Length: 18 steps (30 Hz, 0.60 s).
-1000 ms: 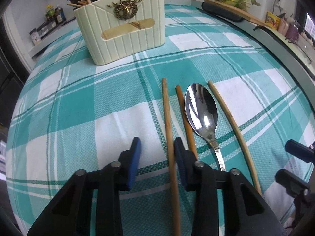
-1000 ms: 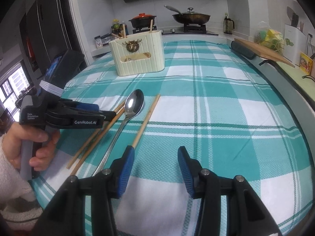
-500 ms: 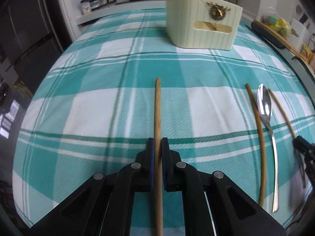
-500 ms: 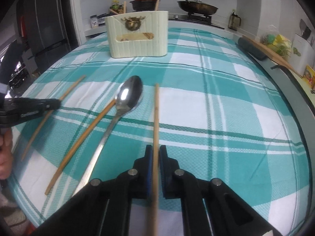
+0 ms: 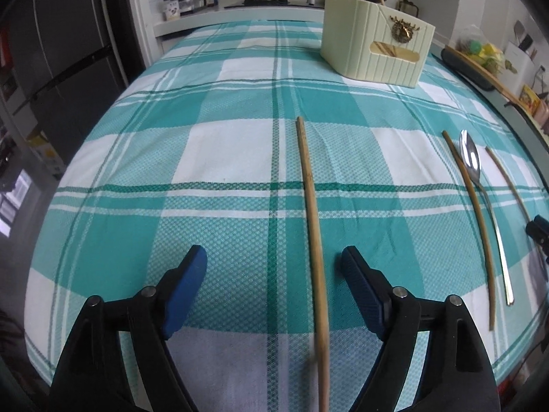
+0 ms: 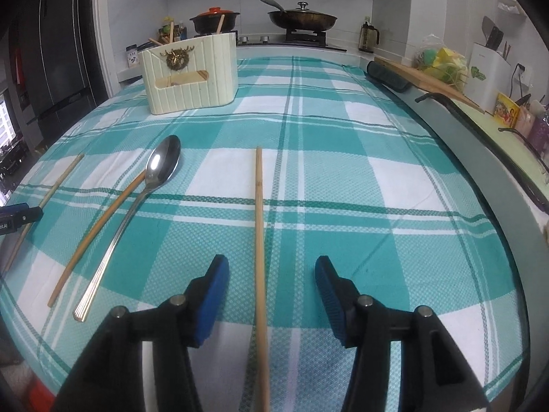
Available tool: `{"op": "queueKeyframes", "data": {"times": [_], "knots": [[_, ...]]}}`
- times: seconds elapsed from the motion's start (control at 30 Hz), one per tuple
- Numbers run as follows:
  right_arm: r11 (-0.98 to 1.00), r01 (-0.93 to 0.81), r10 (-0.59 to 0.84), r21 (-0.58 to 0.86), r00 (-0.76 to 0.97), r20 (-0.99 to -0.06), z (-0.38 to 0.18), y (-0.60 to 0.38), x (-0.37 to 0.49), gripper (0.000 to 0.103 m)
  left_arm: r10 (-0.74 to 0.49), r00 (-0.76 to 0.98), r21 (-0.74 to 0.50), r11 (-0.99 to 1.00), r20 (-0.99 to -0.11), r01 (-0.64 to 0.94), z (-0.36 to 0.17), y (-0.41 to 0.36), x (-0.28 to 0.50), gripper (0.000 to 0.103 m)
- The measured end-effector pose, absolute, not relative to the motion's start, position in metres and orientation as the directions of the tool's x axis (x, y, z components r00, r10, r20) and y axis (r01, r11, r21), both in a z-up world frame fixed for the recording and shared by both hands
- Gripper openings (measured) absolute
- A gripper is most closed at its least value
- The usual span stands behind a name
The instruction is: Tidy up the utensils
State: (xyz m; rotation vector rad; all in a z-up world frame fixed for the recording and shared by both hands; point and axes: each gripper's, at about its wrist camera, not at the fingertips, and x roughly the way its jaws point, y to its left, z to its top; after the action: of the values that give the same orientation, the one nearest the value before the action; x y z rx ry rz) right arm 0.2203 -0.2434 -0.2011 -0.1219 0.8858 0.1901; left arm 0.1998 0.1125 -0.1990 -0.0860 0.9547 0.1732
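Teal-and-white checked cloth (image 5: 219, 158) is covering the counter, and four wooden chopsticks and a steel spoon (image 6: 151, 185) are lying on it. In the left wrist view the left gripper (image 5: 274, 267) is hovering low with its blue fingers (image 5: 187, 281) spread wide, released; one chopstick (image 5: 310, 206) is lying lengthwise between them, nearer the right-hand finger, touching neither. Off to its right another chopstick (image 5: 471, 206), the spoon and a further chopstick (image 5: 504, 178) are lying side by side. In the right wrist view the right gripper (image 6: 271, 278) is likewise standing open — a chopstick (image 6: 259, 226) is running straight between its fingers (image 6: 212, 292), free of both. To the left, the spoon is resting just beside a slanted chopstick (image 6: 99, 223), and the outermost one (image 6: 51, 189) is lying well apart from them. A cream ribbed utensil holder (image 6: 192, 75) with a gold stag emblem is standing upright at the far end of the cloth, chopsticks poking from its top.
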Motion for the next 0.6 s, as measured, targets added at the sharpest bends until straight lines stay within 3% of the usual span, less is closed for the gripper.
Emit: {"op": "queueKeyframes", "data": {"times": [0.2,0.6], "knots": [[0.978,-0.205,0.112,-0.024,0.622,-0.775,-0.2062,-0.2442,0.2205,0.054,0.119,0.566,0.008,0.981,-0.816,-0.194,-0.2035,0.1118,0.2017,0.096],[0.977,-0.211,0.106,-0.041,0.639,-0.762,-0.2078,-0.2434,0.2179,0.055,0.112,0.557,0.003,0.981,-0.823,-0.193,-0.2057,0.1131,0.2037,0.102]]}}
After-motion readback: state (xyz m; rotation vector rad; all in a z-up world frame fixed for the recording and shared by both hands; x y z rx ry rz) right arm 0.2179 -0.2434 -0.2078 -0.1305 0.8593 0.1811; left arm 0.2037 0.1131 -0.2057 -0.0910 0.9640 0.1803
